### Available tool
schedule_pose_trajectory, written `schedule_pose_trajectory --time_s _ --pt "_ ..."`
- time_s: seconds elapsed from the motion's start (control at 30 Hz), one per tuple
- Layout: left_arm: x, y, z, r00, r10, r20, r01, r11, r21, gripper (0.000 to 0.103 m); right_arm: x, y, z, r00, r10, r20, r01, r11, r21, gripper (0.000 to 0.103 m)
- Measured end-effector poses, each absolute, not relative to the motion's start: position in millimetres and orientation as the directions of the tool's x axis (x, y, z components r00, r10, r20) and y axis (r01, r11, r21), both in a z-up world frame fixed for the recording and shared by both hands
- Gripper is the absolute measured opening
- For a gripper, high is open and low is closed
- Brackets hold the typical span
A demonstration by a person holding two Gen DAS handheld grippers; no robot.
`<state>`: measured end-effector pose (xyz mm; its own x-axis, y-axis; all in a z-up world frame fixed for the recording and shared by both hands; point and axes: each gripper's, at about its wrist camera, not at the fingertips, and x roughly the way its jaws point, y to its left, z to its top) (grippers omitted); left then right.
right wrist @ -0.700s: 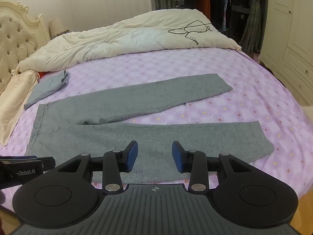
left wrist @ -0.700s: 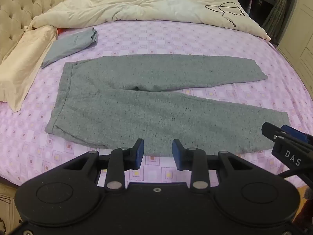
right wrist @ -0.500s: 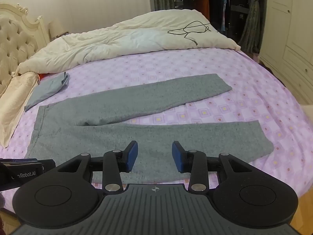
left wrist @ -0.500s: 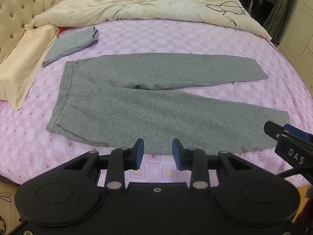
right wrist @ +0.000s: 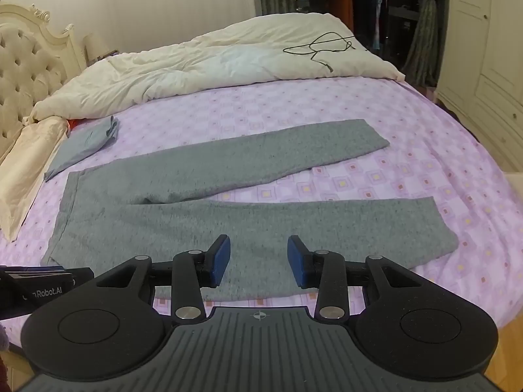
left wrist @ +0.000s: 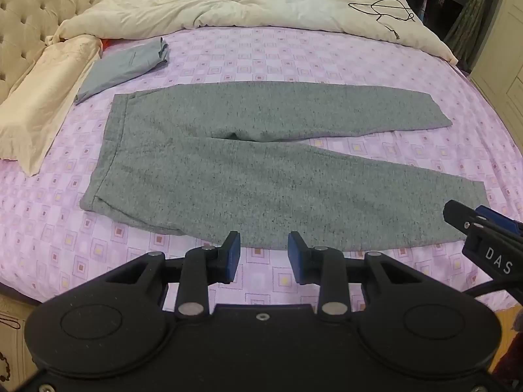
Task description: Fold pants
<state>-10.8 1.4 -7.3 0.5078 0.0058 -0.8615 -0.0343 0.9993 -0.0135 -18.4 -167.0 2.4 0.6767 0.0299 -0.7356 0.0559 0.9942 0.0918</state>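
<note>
Two gripper units, left gripper point(left wrist: 263, 254) and right gripper point(right wrist: 259, 259), gape over one pants point(left wrist: 261, 176)

Cream tufted headboard point(right wrist: 23, 75) at left; pale striped wall point(right wrist: 163, 9) behind; white panelled wardrobe point(right wrist: 490, 65) right; dark curtains point(right wrist: 425, 26); wooden floor point(right wrist: 510, 336).

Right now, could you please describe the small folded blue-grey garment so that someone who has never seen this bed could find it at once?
Start at the tufted headboard and the cream pillow beside it. On the pink sheet next to that pillow, just below the white duvet, lies the folded blue-grey garment. It is smooth, pale and folded small, unlike the speckled grey pants spread flat nearby.
</note>
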Motion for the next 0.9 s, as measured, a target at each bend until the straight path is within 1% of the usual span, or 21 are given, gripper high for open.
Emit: schedule_pose_trajectory --time_s 0.9 --pt "-6.5 -1.2 -7.5 0.492 0.016 -0.87 -0.039 0.999 -0.004 0.043 -13.0 -163.9 -1.0 0.669 0.054 -0.741 0.04 0.993 0.109 0.038"
